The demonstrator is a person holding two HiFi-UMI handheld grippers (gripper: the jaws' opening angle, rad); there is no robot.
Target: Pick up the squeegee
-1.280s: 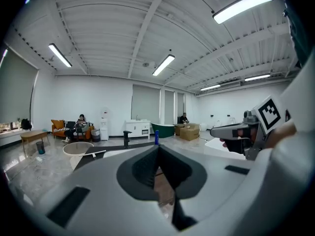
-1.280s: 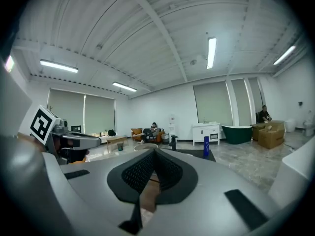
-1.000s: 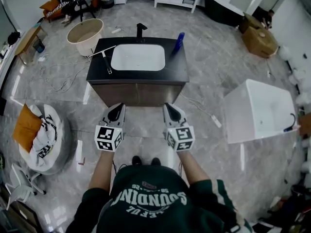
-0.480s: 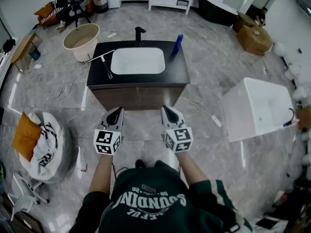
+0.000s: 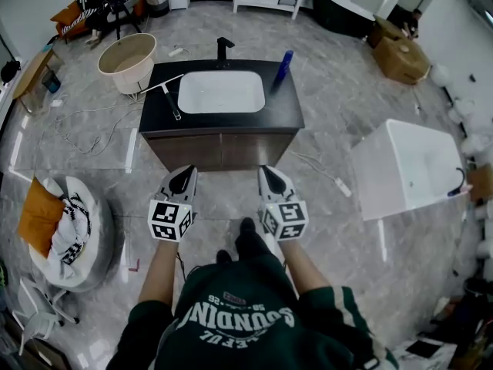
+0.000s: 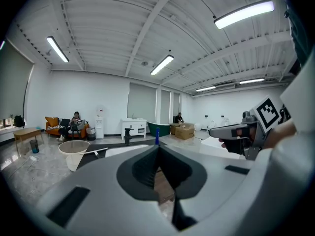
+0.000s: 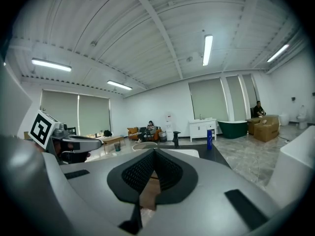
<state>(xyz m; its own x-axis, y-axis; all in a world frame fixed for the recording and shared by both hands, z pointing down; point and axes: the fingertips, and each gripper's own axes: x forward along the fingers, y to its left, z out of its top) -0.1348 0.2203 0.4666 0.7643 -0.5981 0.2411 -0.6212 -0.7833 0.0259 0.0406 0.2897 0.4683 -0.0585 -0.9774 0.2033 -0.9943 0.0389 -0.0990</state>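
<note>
— Grippers first: how do they stand?
— The left gripper (image 5: 185,173) and the right gripper (image 5: 266,173) are held side by side in front of the person, both pointing to twelve o'clock. Each has its fingers pressed together on nothing.
— And beyond them?
— A dark worktop (image 5: 283,108) at twelve o'clock, well apart from both grippers, with a white basin (image 5: 221,92) sunk in it.
— Where is the squeegee?
— The squeegee (image 5: 170,100) lies flat on the worktop just beside the basin, at its nine o'clock. Its dark handle points to six o'clock, and its pale blade crosses the far end.
— Anything farther?
— A blue bottle (image 5: 284,66) at the basin's two o'clock, a black tap (image 5: 224,49) at its twelve, and a round tub (image 5: 127,60) on the floor at ten o'clock.
</note>
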